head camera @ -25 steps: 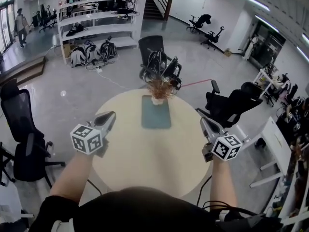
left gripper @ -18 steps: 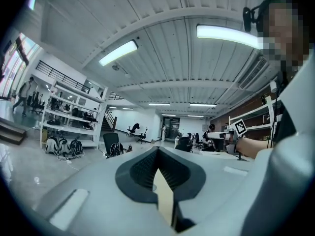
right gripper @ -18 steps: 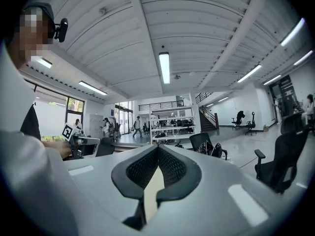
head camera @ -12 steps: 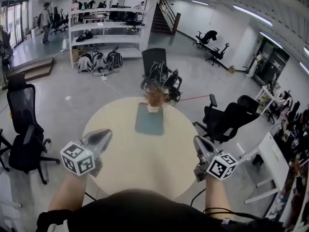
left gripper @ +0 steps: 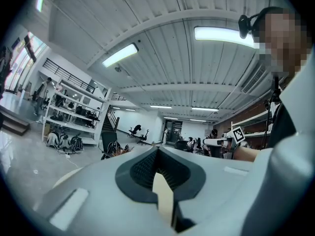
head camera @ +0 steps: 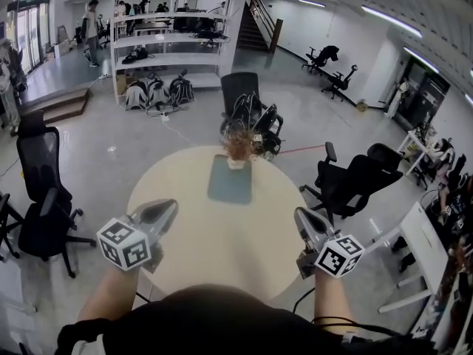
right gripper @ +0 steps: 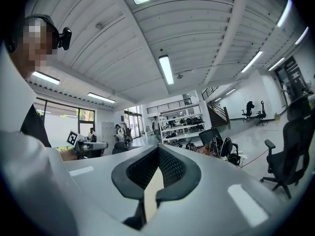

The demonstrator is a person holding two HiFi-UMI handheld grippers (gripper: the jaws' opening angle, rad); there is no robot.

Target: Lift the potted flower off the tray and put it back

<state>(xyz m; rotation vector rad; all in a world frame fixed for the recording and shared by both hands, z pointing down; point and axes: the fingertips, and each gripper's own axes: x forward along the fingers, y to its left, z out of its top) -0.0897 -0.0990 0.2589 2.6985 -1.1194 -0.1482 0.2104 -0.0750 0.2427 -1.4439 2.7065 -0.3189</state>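
- Now, the potted flower (head camera: 238, 148) stands upright at the far end of the teal tray (head camera: 229, 187), which lies on the far half of the round surface (head camera: 222, 242).
- The left tool (head camera: 167, 206) hangs over the near left part of the surface, its jaws clenched together on nothing.
- The right tool (head camera: 301, 216) hangs over the near right edge, likewise clenched and empty.
- Both tools point level toward the far side, well apart from flower and tray.
- A black office chair (head camera: 238, 89) stands just beyond the surface, behind the flower.
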